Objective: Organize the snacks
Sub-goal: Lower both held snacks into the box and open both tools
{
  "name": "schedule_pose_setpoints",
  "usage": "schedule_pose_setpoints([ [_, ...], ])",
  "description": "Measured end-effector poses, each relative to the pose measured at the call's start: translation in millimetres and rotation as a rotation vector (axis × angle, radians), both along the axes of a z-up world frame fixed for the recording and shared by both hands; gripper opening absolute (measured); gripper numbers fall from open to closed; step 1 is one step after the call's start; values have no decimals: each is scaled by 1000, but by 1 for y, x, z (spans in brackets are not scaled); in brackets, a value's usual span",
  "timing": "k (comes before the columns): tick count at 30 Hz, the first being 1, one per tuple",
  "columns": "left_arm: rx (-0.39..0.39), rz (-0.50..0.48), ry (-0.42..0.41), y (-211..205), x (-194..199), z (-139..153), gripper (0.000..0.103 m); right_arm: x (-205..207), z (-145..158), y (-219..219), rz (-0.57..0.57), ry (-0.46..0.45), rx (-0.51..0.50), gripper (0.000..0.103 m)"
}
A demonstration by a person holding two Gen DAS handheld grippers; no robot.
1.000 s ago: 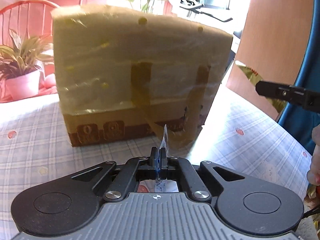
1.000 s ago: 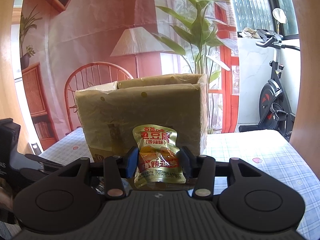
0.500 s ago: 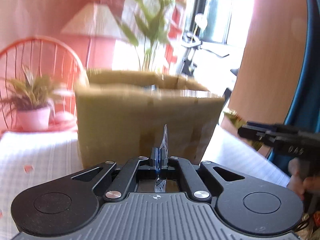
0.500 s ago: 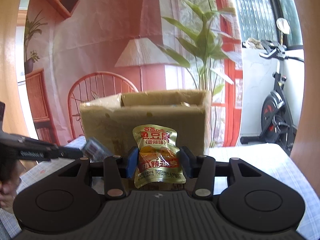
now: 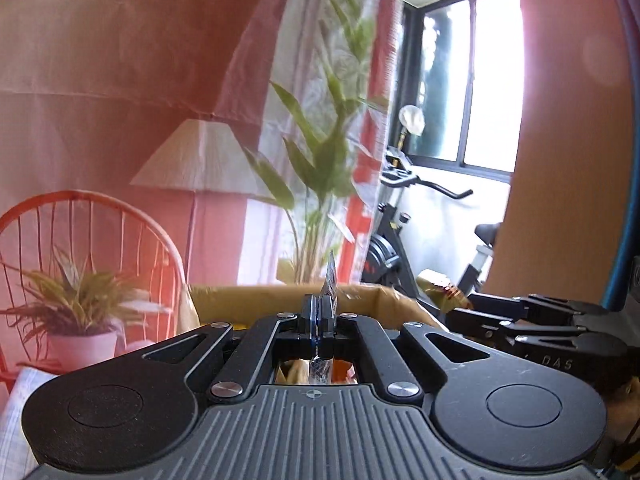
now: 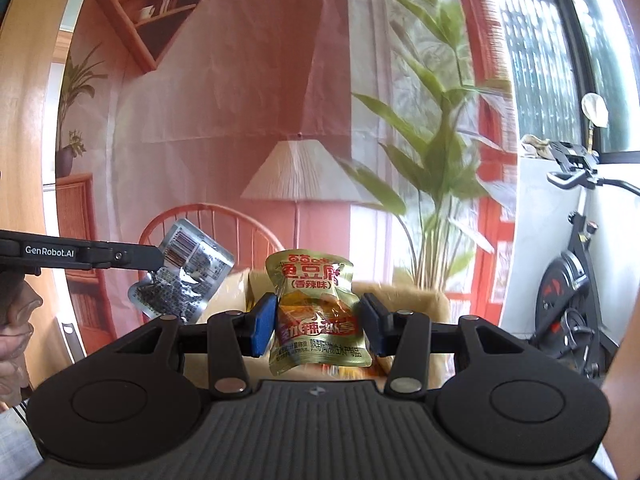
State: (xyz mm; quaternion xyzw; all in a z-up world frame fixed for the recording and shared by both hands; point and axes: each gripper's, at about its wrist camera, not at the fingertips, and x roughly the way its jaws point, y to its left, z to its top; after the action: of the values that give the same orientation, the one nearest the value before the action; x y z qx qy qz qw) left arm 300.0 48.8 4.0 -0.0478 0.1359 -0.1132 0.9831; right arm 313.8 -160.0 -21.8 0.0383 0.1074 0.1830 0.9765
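My left gripper (image 5: 320, 314) is shut on the edge of a thin silver snack packet (image 5: 330, 280), seen edge-on here. In the right wrist view that silver packet (image 6: 184, 276) hangs from the left gripper (image 6: 160, 258) at the left, barcode side showing. My right gripper (image 6: 316, 322) is shut on a gold snack packet (image 6: 314, 300) with red print, held upright between the blue pads (image 6: 262, 324). Just behind and below both packets is the open top of the cardboard box (image 5: 248, 300), whose rim (image 6: 416, 300) also shows past the gold packet. The right gripper (image 5: 456, 312) sits to the right of the left one.
A red wire chair (image 5: 80, 240) and a potted plant (image 5: 76, 312) stand behind the box on the left. An exercise bike (image 6: 572, 280) stands at the right by the window. A corner of checked tablecloth (image 5: 16, 400) shows low left. A person's hand (image 6: 14, 320) grips the left tool.
Both grippers have risen with their packets. The box has dropped in both views from filling the middle to only its top rim showing at fingertip level. The silver packet has come into the right wrist view.
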Motion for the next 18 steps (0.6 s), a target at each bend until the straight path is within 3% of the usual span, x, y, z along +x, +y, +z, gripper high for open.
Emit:
schedule_pose_setpoints([
  [7,43,57,118,7,64,-13,2,67,-4,24,3,65,-41,48],
  [12,86,78,180,9,85,-26,2,96,-18,38,-12,117,-102,48],
  [15,103,79,203,8,91,-28,3,106,-23,40,-27,150,-111,54],
  [17,109,78,208,8,91,-27,8,108,-24,40,-35,163,-116,61],
  [18,115,71,205,7,90,-26,17,108,-23,40,-33,161,-117,61],
])
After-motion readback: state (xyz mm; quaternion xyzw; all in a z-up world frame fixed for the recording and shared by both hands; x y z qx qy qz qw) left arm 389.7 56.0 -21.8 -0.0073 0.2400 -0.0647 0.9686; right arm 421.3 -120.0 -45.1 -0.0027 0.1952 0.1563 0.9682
